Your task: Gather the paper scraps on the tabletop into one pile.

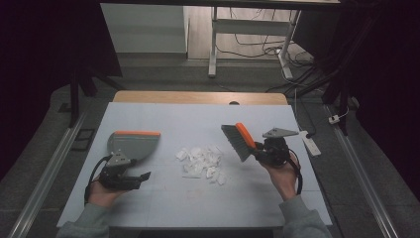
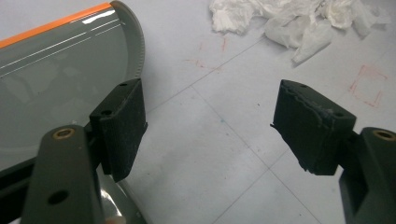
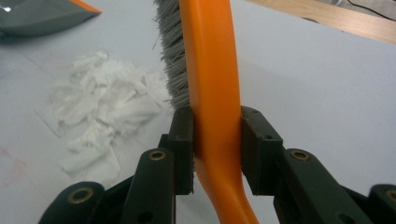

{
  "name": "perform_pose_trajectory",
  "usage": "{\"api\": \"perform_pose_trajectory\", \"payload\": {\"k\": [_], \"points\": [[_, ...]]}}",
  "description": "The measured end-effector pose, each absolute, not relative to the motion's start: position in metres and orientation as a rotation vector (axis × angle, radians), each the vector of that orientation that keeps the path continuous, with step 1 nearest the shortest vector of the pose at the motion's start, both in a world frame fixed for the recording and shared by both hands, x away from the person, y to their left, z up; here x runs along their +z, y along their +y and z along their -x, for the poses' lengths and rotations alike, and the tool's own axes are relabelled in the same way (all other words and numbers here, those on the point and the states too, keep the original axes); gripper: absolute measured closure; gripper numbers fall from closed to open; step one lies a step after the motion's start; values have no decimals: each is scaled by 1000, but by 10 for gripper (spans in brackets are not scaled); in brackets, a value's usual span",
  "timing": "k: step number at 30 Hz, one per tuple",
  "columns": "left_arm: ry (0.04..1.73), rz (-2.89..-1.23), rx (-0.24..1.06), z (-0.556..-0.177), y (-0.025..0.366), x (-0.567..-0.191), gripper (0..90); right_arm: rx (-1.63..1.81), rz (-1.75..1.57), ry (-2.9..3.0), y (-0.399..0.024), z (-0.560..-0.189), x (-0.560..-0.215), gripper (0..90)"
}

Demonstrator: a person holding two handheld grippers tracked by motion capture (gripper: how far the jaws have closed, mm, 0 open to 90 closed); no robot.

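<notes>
The right claw (image 3: 215, 144) is clenching the orange brush (image 3: 210, 70), whose bristles are hanging just beside the paper scraps (image 3: 100, 112). The left claw (image 2: 210, 126) is resting released, the dustpan (image 2: 56, 88) touching its one jaw.

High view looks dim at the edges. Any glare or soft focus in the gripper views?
High view: surroundings nearly black, lit table washed pale. Left gripper view: streaks of glare on the dustpan, paper scraps slightly blown out, jaws sharp. Right gripper view: brush handle sharp, scraps and far table edge soft.
</notes>
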State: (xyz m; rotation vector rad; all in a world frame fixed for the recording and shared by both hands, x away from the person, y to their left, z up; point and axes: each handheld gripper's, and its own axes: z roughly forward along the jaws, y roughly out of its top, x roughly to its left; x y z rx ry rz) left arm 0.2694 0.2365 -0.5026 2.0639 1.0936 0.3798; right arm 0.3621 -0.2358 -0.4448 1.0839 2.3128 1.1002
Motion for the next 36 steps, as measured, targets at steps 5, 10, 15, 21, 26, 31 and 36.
{"api": "perform_pose_trajectory", "payload": {"k": [5,10,15,21,26,31,36], "points": [[1093,-2064,381,-269,236,-502,264,1102,-1080,2310,-252,-347,-450,677],[1089,-2070,388,-268,234,-502,264,1096,-1066,2309,-266,-336,-454,677],[1085,-2074,389,-268,232,-502,264,1083,-1055,2307,-276,-327,-458,677],[1085,-2073,394,-268,232,-502,264,1064,-1032,2309,-283,-322,-461,677],[1083,-2076,395,-268,232,-502,264,1070,-1019,2315,-284,-323,-462,676],[1083,-2076,395,-268,232,-502,264,1079,-1008,2318,-283,-322,-461,677],[1082,-2075,397,-268,232,-502,264,1081,-1009,2318,-283,-322,-461,677]]}}
